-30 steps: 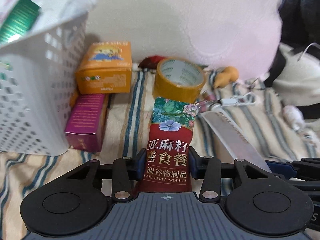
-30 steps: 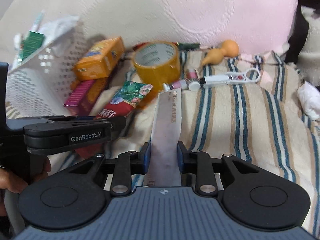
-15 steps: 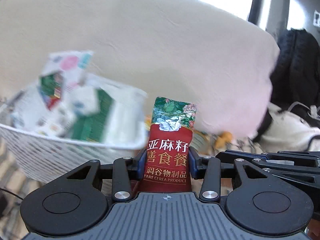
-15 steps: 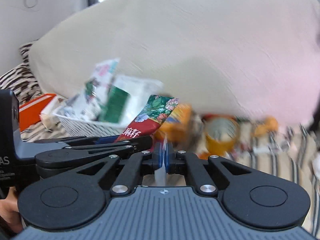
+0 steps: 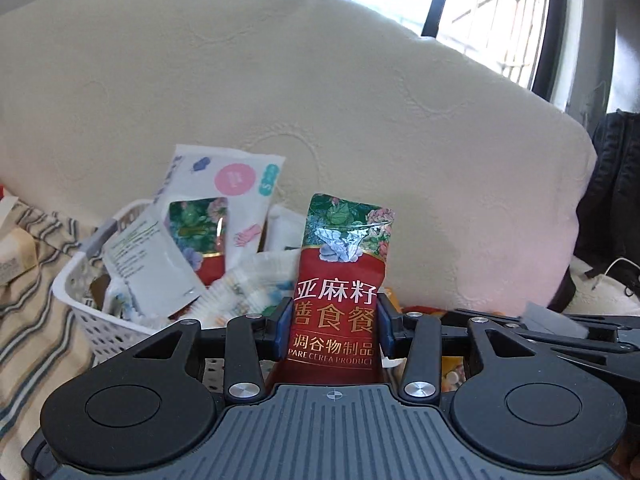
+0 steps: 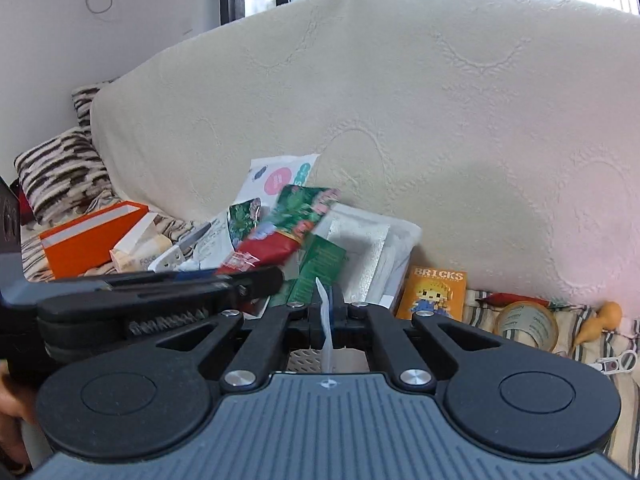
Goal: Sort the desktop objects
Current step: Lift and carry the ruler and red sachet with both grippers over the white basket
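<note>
- Two grippers are in play, each with something in it, both held up in front of the white basket (image 5: 86,312).
- The left gripper (image 5: 332,330) has its jaws clamped on the red sachet (image 5: 340,280), pads pressing its two side edges; the pack stands upright, so it looks ready to go in end-first.
- The right gripper (image 6: 326,316) has its jaws pressed together on a thin white strip (image 6: 325,320), seen edge-on; a flat slip like that gives only a sliver to pinch, which would explain the tight close.
- The basket sits at the left against the cream cushion (image 5: 320,120), already stuffed with packets standing on end, a matching floral sachet (image 5: 196,228) among them — likely why the red one is headed there.
- Still out on the striped cloth (image 6: 592,344) at the right: the orange Bricks box (image 6: 434,294), the tape roll (image 6: 526,326) and a small gourd (image 6: 598,320), well apart from the basket, not yet sorted.
- From the right wrist view, the left gripper crosses just beside the strip, so the two are crowding one opening; one at a time looks the safer bet.
</note>
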Demonstrator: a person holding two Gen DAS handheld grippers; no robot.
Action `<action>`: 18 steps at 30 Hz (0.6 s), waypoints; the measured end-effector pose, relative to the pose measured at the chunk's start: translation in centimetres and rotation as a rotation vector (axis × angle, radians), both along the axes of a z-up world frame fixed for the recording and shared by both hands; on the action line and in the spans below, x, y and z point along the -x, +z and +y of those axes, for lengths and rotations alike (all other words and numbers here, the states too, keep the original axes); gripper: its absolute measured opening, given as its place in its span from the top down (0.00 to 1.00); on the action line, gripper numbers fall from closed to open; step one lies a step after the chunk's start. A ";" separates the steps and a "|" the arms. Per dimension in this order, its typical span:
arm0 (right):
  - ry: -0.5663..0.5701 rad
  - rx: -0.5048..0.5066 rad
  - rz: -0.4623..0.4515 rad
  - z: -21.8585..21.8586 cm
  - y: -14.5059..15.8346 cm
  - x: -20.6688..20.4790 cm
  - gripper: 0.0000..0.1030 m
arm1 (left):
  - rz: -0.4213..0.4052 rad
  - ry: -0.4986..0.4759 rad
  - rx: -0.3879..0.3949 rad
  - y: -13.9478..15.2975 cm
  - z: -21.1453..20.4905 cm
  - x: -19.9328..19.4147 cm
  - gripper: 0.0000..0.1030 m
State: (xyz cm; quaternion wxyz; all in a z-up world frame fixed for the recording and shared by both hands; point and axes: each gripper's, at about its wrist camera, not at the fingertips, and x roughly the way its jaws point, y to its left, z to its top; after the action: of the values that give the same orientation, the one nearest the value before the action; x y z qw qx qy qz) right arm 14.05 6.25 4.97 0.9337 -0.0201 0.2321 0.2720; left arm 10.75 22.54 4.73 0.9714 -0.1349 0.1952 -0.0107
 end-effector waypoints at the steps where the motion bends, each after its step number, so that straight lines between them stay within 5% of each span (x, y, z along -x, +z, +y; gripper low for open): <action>1: -0.003 0.009 0.003 0.0 -0.1 -0.1 0.99 | 0.004 0.006 -0.003 -0.1 0.1 0.0 0.60; 9: -0.003 0.058 -0.010 -0.2 0.5 -0.2 1.00 | -0.004 0.043 0.002 1.1 2.3 0.0 0.60; 18: 0.005 0.002 -0.059 1.4 4.9 -3.0 1.00 | -0.033 0.108 -0.004 2.3 5.1 -1.2 0.59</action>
State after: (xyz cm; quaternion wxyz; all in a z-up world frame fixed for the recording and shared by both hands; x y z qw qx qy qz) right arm 17.09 7.62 9.92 0.9394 -0.0296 0.2049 0.2734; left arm 11.95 27.67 7.03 0.9739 -0.1429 0.1719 0.0398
